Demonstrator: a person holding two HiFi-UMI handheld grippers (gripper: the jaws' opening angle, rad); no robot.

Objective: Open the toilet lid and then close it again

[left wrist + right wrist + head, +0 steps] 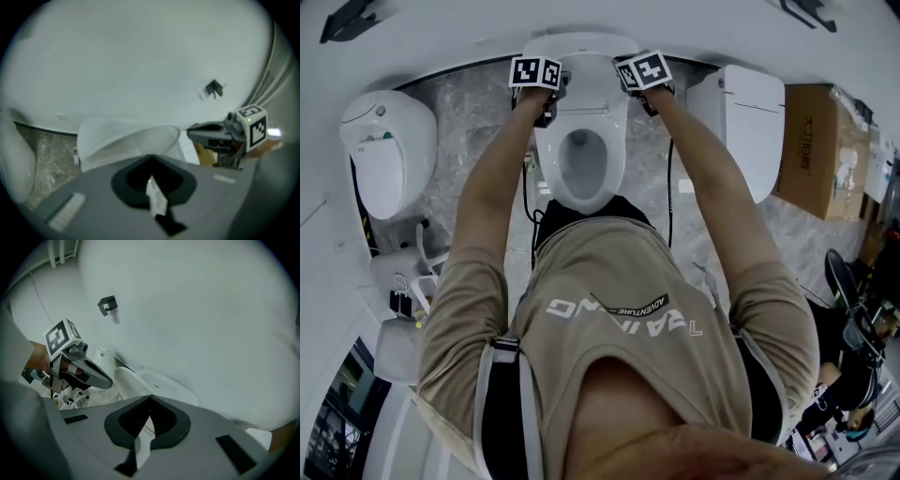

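Note:
The white toilet [581,155] stands straight ahead of me, its seat ring down and the bowl showing. Its lid [578,45] is tipped up toward the back wall. My left gripper [539,75] is at the lid's left side and my right gripper [642,73] at its right side. In the left gripper view the jaws [151,159] are shut, with the raised lid [126,138] just beyond them and the right gripper [220,133] to the right. In the right gripper view the jaws [150,398] also meet at the tips, with the lid [157,385] behind and the left gripper [86,373] at the left.
A second toilet [389,150] stands at the left and a third [750,117] at the right, beside a cardboard box [811,145]. Black cables run down the marble floor [483,112] either side of the bowl. A dark hook [213,88] sits on the white wall.

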